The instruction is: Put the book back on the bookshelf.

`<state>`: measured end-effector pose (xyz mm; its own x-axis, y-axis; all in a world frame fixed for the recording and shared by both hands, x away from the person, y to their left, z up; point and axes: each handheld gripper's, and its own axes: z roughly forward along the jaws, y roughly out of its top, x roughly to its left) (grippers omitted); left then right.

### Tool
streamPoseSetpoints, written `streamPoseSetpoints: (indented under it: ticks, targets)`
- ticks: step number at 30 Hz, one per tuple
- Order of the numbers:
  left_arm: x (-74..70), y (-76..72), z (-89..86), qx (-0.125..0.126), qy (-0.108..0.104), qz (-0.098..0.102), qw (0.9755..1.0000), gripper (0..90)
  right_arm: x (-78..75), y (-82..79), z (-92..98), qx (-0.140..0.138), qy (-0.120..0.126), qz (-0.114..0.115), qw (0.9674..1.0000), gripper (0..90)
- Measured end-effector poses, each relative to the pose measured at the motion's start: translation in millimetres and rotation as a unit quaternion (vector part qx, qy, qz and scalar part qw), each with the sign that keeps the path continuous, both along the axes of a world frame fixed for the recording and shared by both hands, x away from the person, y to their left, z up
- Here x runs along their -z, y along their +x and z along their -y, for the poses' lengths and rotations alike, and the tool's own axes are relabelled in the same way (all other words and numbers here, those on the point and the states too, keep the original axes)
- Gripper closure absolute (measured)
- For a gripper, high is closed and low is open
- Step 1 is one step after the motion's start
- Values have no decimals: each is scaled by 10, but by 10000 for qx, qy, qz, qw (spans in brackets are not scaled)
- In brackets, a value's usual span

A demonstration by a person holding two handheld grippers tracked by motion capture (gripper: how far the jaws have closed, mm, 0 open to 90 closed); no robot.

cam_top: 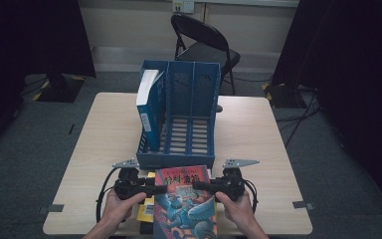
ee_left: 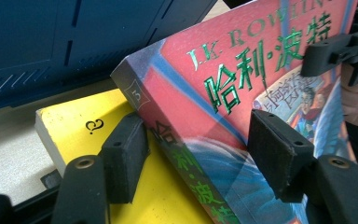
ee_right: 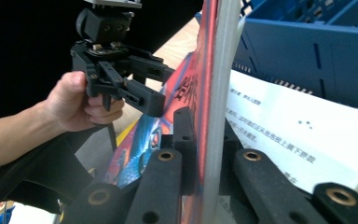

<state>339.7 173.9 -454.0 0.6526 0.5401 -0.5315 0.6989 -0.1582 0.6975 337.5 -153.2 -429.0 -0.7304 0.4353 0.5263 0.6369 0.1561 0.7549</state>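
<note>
1. There's a red book (cam_top: 185,201) with green Chinese lettering on the cover at the near edge of the counter (cam_top: 258,134), right in front of the blue file rack (cam_top: 189,124).
2. The right gripper (cam_top: 199,185) has its jaws clamped on the book's right edge. In the right gripper view the pads squeeze the cover and pages from both sides, with the book standing edge-on between them.
3. The left gripper (cam_top: 155,187) is at the book's spine side. Its jaws sit fairly wide around the spine corner, one pad (ee_left: 123,156) under the book and the other (ee_left: 279,149) over the cover. Can't tell if they actually press on it.
4. The book is tilted up, with a yellow book (ee_left: 84,126) lying flat underneath.
5. A blue-and-white book (cam_top: 148,107) stands upright in the rack's left slot.
6. A black folding chair (cam_top: 206,42) sits behind the counter.
</note>
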Motion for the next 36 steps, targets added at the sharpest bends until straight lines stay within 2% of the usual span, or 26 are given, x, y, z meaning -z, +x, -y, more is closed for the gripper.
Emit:
streamPoseSetpoints:
  ticks: [5,14,16,20,22,25,28,29,31,32,33,34,36]
  targets:
    - [-45,-8,1,2,17,66,10000,415,8,-6,-19,115,-162,10,9998,842]
    - [-96,-12,-12,19,-81,94,9999,467,5,-27,-6,179,-77,2,9998,842]
    - [-98,-7,-20,23,-189,38,9998,479,0,-33,-7,186,-58,3,9998,842]
    - [-127,-14,-31,55,-319,80,9994,513,-16,-49,-1,201,-7,24,9998,842]
    - [-128,-11,-42,53,-457,15,9989,531,-22,-60,4,220,42,21,9997,842]
    - [-138,-22,-27,211,-571,32,9981,541,-30,-70,17,190,153,7,9997,842]
    - [-140,-31,16,381,-797,-76,9961,554,-43,-88,9,153,206,31,9997,842]
    - [-144,-41,61,536,-880,-89,9946,574,-51,-97,3,136,230,35,9996,842]
    - [-194,-101,119,495,-865,65,9950,606,-70,-118,-29,85,234,62,9997,840]
    - [-217,-102,112,548,-985,42,9936,635,-84,-131,-29,118,223,98,9996,840]
    - [-244,-98,101,628,-1021,12,9928,652,-96,-137,-12,98,303,76,9995,840]
    - [-271,-110,104,656,-981,54,9930,663,-112,-148,1,77,365,65,9993,840]
    - [-307,-120,107,661,-1055,-5,9922,686,-164,-193,1,67,315,173,9993,840]
